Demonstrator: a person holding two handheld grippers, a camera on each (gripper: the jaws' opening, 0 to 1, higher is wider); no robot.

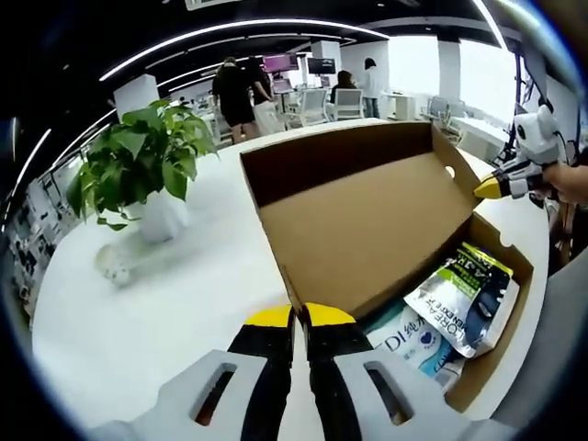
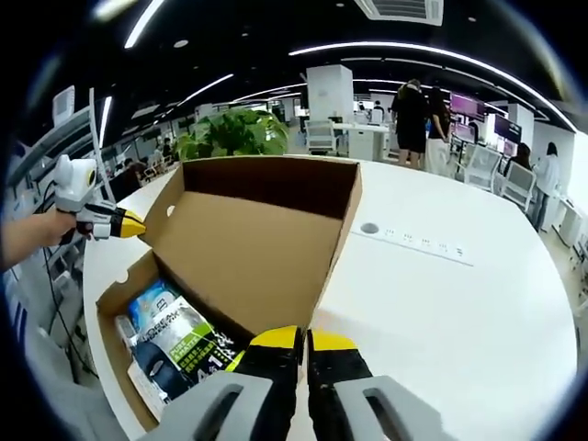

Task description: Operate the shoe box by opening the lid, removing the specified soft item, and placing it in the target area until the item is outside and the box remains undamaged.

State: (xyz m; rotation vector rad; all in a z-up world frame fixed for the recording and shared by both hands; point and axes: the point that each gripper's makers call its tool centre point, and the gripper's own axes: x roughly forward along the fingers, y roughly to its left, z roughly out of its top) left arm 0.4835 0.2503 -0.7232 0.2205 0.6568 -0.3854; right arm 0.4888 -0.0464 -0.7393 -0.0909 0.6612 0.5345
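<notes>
- The white table (image 2: 459,303) carries everything; its bare stretch toward 3 o'clock in the right gripper view looks like the likeliest target area, though nothing marks it.
- The shoe box (image 1: 501,358) sits near the table edge with its lid (image 1: 367,211) swung up and leaning back, so the contents lie exposed for a reach from above.
- A potted plant (image 1: 147,165) stands at 10 o'clock of the box in the left gripper view, well apart and out of the way.
- The soft packets (image 1: 464,299) lie inside the box, overlapping; they are not yet out.
- The left gripper (image 1: 300,317) sits at the box's near wall, tongs pressed together with nothing between them, probably steadying the box.
- The right gripper (image 2: 294,340) is likewise pressed together on nothing, at the lid's front edge, seemingly to keep it open.
</notes>
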